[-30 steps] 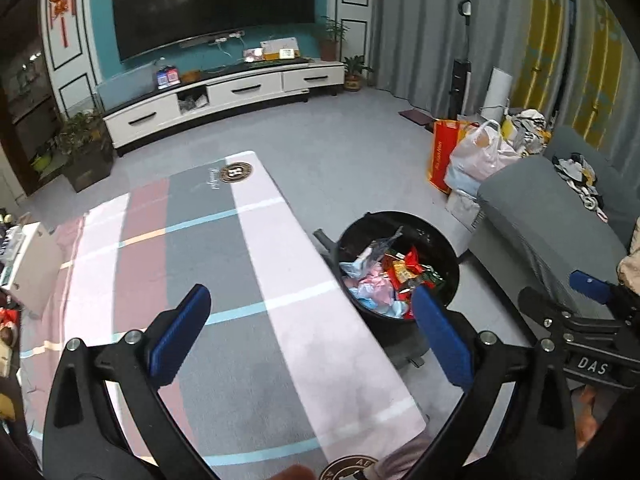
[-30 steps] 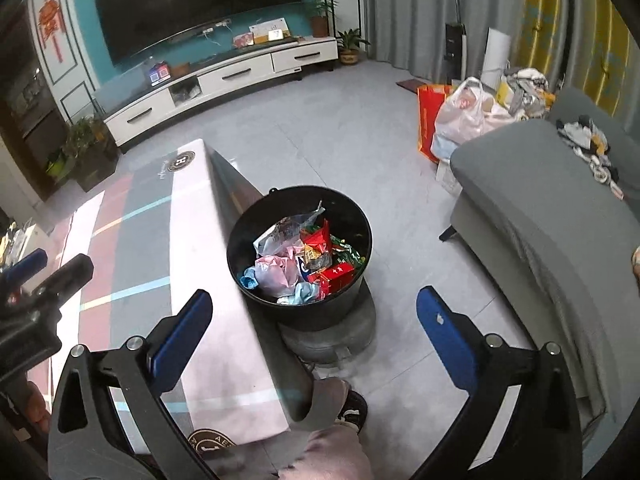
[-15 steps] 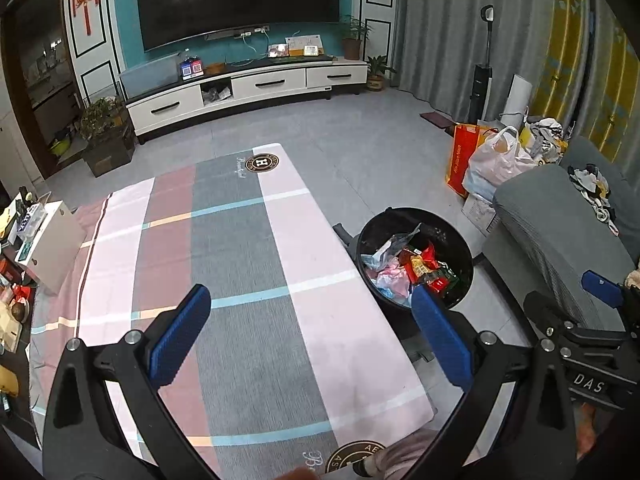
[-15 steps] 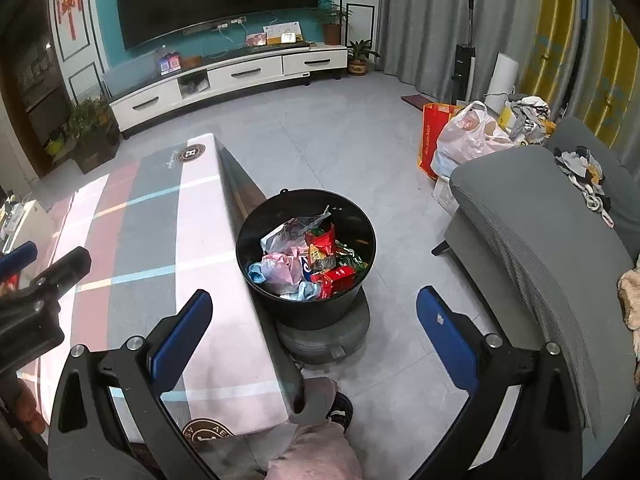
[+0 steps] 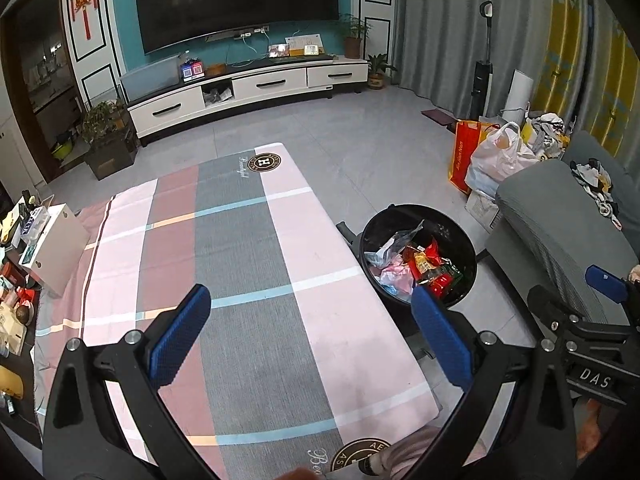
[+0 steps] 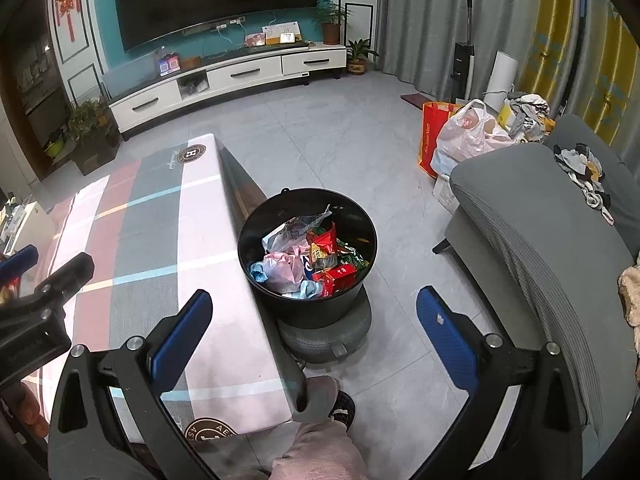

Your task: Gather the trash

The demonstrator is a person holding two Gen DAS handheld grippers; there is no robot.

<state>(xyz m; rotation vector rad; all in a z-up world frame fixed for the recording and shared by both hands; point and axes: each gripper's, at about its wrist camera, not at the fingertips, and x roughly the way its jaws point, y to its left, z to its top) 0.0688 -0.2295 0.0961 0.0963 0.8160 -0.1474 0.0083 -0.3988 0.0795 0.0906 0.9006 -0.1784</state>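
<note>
A black round bin (image 6: 256,236) stands on a grey floor stool beside the table, holding several wrappers and plastic bags (image 6: 310,256). It also shows in the left wrist view (image 5: 468,248), right of the table. My left gripper (image 5: 310,340) is open and empty, held high over the table with the striped pink and grey cloth (image 5: 240,264). My right gripper (image 6: 314,336) is open and empty, held above the bin's near side and the table's right edge (image 6: 240,280). The right gripper also shows at the right in the left wrist view (image 5: 576,320).
A grey sofa (image 6: 552,232) stands right of the bin. Shopping bags (image 6: 460,136) sit on the floor behind it. A white TV cabinet (image 6: 224,76) lines the far wall. A white box (image 5: 56,248) and clutter sit left of the table. My leg (image 6: 316,440) is below.
Both grippers rose and pulled back, so the table and bin look smaller and lower in view. Both stayed open and empty.
</note>
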